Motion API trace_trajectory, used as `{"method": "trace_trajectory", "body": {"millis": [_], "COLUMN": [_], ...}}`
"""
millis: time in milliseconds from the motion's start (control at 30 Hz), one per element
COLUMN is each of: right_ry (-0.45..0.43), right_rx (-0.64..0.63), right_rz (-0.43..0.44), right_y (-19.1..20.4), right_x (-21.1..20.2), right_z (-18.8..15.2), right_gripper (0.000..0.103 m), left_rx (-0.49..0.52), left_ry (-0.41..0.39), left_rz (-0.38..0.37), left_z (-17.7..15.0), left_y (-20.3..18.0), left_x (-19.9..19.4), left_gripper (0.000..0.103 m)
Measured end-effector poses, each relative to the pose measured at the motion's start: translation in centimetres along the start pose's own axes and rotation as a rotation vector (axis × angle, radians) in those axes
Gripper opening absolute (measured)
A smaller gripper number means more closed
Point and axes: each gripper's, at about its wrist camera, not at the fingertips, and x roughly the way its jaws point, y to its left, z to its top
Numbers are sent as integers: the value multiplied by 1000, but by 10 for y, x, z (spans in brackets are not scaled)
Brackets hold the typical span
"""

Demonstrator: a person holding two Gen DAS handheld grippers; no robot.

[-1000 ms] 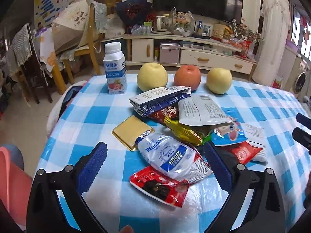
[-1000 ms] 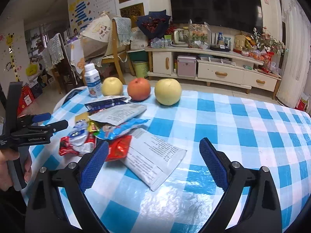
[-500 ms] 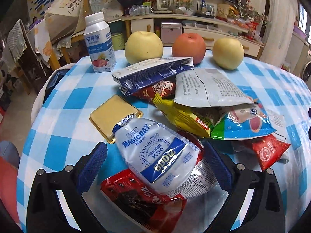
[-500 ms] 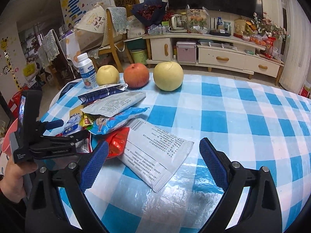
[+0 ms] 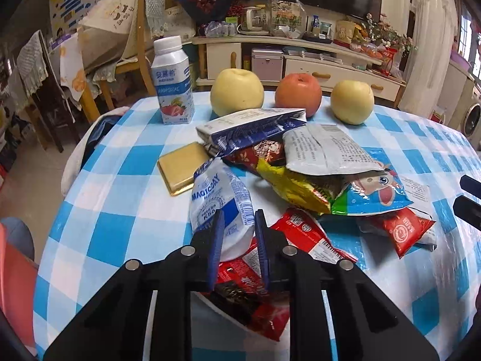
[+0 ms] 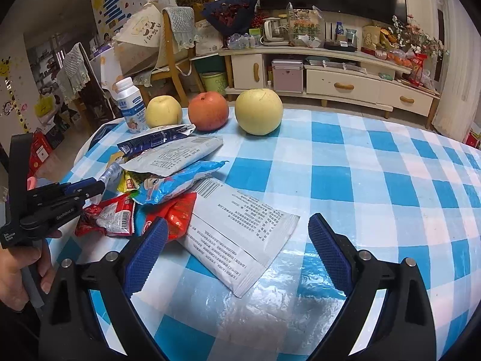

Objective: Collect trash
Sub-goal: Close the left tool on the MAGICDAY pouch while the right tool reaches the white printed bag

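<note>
A heap of empty snack wrappers lies on the blue-checked table point(image 5: 120, 210). My left gripper point(image 5: 237, 225) is shut on the near end of a white and blue milk pouch point(image 5: 219, 198), which lies over a red wrapper point(image 5: 255, 300). Behind it are a yellow wrapper point(image 5: 288, 186), a grey-white bag point(image 5: 324, 150) and a blue cartoon bag point(image 5: 375, 195). In the right wrist view my right gripper point(image 6: 237, 252) is open and empty, just above a flat white bag point(image 6: 240, 234). The left gripper point(image 6: 81, 191) shows there at the left of the heap.
A yoghurt bottle point(image 5: 173, 84), two yellow apples point(image 5: 237, 91) point(image 5: 353, 100) and a red apple point(image 5: 297, 91) stand along the far edge. A gold flat box point(image 5: 180, 171) lies left of the heap. A pink bin point(image 5: 12, 276) is off the table's left edge.
My left gripper has moved in over the heap and shut on the milk pouch. My right gripper has stayed open and shifted only slightly.
</note>
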Motion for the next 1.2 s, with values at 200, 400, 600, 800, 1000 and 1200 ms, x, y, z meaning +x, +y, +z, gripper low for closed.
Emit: {"method": "trace_trajectory", "body": {"millis": [200, 400, 600, 800, 1000, 1200], "right_ry": [6, 12, 43, 116, 150, 208], "right_rx": [0, -2, -4, -167, -336, -462], "right_rz": [2, 8, -18, -42, 99, 222], "right_y": [0, 1, -5, 3, 5, 12], "right_x": [2, 3, 22, 51, 71, 92], "right_z": [0, 0, 2, 1, 5, 5], "right_gripper": [95, 95, 95, 95, 99, 100], "left_rx": [-19, -41, -28, -9, -40, -44], "left_ry": [11, 27, 54, 68, 93, 116], "left_rz": [0, 8, 60, 73, 41, 20], "left_z": [-3, -6, -9, -3, -2, 0], "left_y": [13, 23, 22, 19, 29, 33], "left_x": [3, 11, 26, 34, 38, 44], "left_gripper": [22, 38, 78, 86, 95, 98]}}
